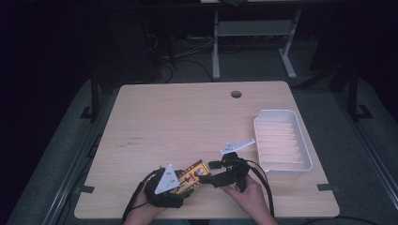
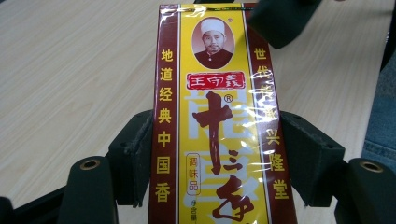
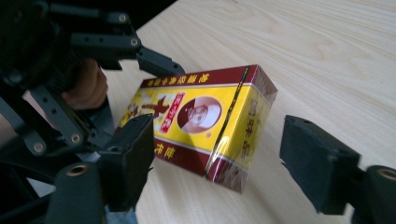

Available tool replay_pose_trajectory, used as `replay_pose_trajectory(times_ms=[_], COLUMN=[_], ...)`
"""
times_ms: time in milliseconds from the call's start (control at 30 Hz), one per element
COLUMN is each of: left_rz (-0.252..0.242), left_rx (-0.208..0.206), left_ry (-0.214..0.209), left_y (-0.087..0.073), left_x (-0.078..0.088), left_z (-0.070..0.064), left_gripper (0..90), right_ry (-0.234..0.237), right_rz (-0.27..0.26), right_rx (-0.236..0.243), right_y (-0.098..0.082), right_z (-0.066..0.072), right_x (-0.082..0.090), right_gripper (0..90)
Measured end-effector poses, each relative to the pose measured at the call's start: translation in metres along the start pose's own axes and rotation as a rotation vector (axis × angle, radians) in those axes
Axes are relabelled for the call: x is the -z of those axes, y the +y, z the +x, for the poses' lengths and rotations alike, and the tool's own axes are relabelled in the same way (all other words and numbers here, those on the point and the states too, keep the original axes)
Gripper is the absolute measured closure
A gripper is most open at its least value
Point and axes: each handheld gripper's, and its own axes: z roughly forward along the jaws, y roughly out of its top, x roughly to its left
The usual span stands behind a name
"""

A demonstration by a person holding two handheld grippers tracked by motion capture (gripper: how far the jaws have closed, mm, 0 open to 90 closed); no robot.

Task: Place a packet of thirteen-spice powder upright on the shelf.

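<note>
Box (image 2: 219, 116): yellow/maroon, portrait, reads 王守義 十三香, 调味品, 地道经典中国香. Near table (image 1: 187, 117) front edge. Left tongs (image 2: 217, 154) pinching its long sides. Right tongs (image 3: 224, 158) spread wide around box end, not touching.

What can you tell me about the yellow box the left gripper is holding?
The box is a slim rectangular carton, yellow with dark red borders, red and yellow Chinese lettering and a small oval portrait, wrapped in glossy clear film. The left gripper clamps its long sides between black padded fingers, holding it near the table's front edge. The right gripper straddles its free end, open, fingers apart from it.
</note>
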Motion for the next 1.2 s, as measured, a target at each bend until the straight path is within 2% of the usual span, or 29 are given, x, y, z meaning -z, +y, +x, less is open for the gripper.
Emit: replay_pose_trajectory(times_ms=[200, 300, 400, 533, 600, 867, 1000, 1200], left_rz=[-0.021, -0.022, -0.030, -0.012, -0.008, 0.008, 0.010, 0.012], left_rx=[-0.008, -0.011, -0.012, -0.010, -0.010, -0.031, -0.047, -0.043], left_ry=[0.013, 0.014, 0.010, -0.002, -0.003, 0.011, 0.029, 0.019], left_y=[0.002, 0.002, 0.003, 0.002, 0.001, 0.002, 0.002, 0.002], left_x=[0.002, 0.002, 0.001, -0.001, -0.001, -0.004, -0.005, -0.007], left_z=[-0.002, -0.003, -0.004, -0.004, -0.003, -0.006, -0.009, -0.008], left_gripper=[32.2, 32.3, 32.2, 32.1, 32.2, 32.2, 32.0, 28.6], right_ry=[0.007, 0.032, 0.061, 0.063, 0.078, 0.110, 0.101, 0.106], right_rz=[-0.014, -0.013, -0.017, -0.004, -0.016, -0.058, -0.050, -0.054], right_rx=[-0.056, -0.081, -0.090, -0.099, -0.118, -0.128, -0.135, -0.112], right_y=[-0.001, -0.002, -0.003, -0.004, -0.005, -0.004, -0.002, 0.002], right_z=[-0.004, -0.006, -0.005, -0.002, -0.003, -0.001, 0.002, 0.009], right_x=[0.002, 0.001, -0.001, -0.004, -0.002, 0.005, 0.007, 0.008], right_gripper=[29.9, 31.3, 36.8, 39.6, 44.4, 56.4, 59.3, 65.3])
